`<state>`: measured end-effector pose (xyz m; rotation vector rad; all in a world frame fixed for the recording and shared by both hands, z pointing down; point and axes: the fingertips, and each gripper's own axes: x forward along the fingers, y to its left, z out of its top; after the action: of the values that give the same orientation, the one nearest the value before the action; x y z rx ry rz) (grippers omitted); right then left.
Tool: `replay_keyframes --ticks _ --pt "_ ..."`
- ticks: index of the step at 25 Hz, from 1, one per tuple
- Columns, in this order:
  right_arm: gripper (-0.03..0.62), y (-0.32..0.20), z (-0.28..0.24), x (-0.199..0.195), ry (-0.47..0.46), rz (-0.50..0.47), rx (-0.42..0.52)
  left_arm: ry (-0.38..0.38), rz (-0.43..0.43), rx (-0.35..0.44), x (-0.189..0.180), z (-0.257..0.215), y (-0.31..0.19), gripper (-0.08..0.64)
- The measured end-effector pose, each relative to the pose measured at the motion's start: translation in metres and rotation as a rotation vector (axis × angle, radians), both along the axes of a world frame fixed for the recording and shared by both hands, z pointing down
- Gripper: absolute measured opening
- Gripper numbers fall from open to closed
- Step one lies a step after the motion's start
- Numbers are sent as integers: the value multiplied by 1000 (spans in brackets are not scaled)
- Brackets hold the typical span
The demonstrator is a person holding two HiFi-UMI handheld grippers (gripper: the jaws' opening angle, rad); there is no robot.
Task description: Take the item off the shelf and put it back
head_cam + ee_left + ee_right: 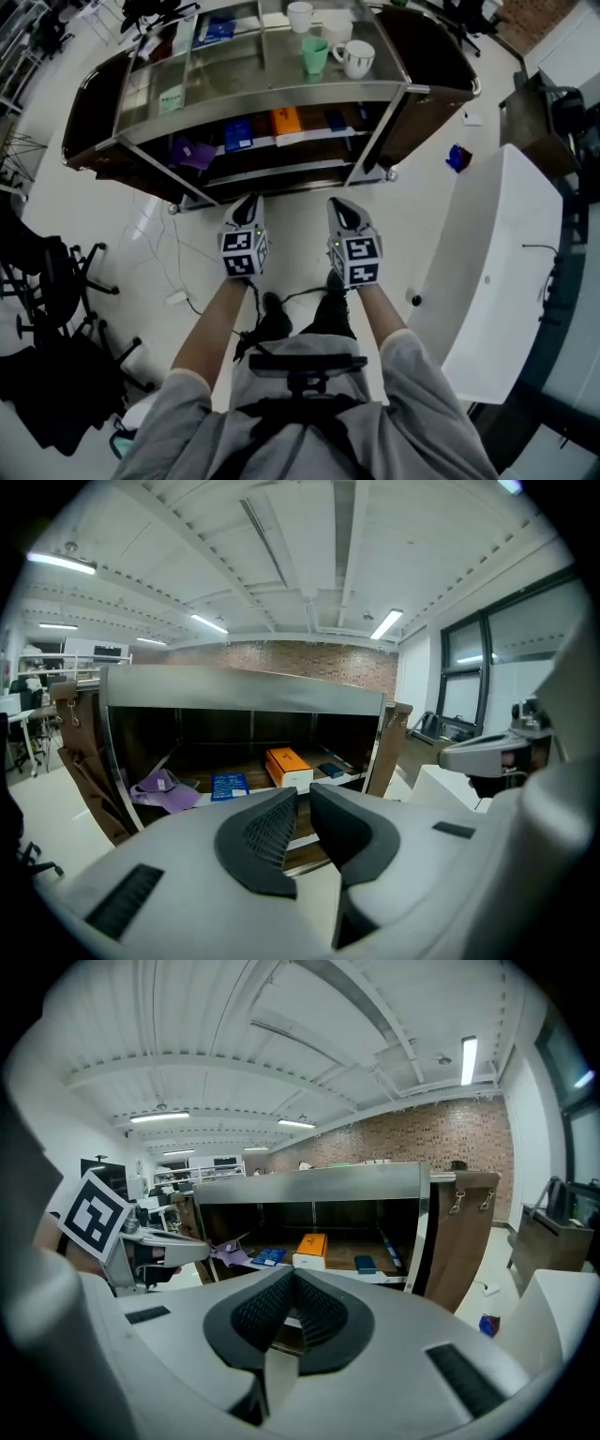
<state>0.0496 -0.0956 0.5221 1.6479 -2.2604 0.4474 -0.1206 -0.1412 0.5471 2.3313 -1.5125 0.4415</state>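
A metal-framed shelf unit (pixel 253 98) stands on the floor in front of me. On its middle shelf lie an orange box (pixel 286 122), a blue box (pixel 237 134), a purple item (pixel 192 152) and a small dark blue item (pixel 336 119). Both grippers hang side by side short of the shelf, pointing at it. My left gripper (pixel 248 202) (pixel 303 794) shows a narrow gap between its jaws with nothing in it. The right gripper (pixel 345 206) (pixel 292 1274) is shut and empty. Both gripper views show the orange box (pixel 286 764) (pixel 312 1246) ahead of the jaws.
Atop the shelf unit stand a white cup (pixel 300 14), a green cup (pixel 314 54) and a white mug (pixel 356 58). A white counter (pixel 497 262) runs along the right. Black office chairs (pixel 56 281) crowd the left. Cables (pixel 178 281) trail on the floor, and a small blue object (pixel 457 157) lies there.
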Motion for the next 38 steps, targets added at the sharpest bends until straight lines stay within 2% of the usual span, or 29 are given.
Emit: replay_keyframes --ticks 3,6,11,17,22,27,38 --pt "9 -25 3 12 0 -10 -7 4 -12 -14 21 12 -26 89" --pt "9 -49 8 21 0 -25 -16 22 -20 -21 44 28 -51 192" --pt "9 -81 28 32 -7 -48 -39 -5 -47 -30 74 56 -92 349" --pt "9 -111 54 43 1 -80 -66 -32 -92 -37 93 88 -137 470" --pt "9 -133 69 55 20 -97 -65 -34 -120 -35 103 106 -174 509" --pt "9 -153 82 62 17 -98 -56 -68 -140 -23 105 116 -211 541" --pt "9 -161 102 75 11 -102 -83 -101 -160 -61 108 145 -250 563"
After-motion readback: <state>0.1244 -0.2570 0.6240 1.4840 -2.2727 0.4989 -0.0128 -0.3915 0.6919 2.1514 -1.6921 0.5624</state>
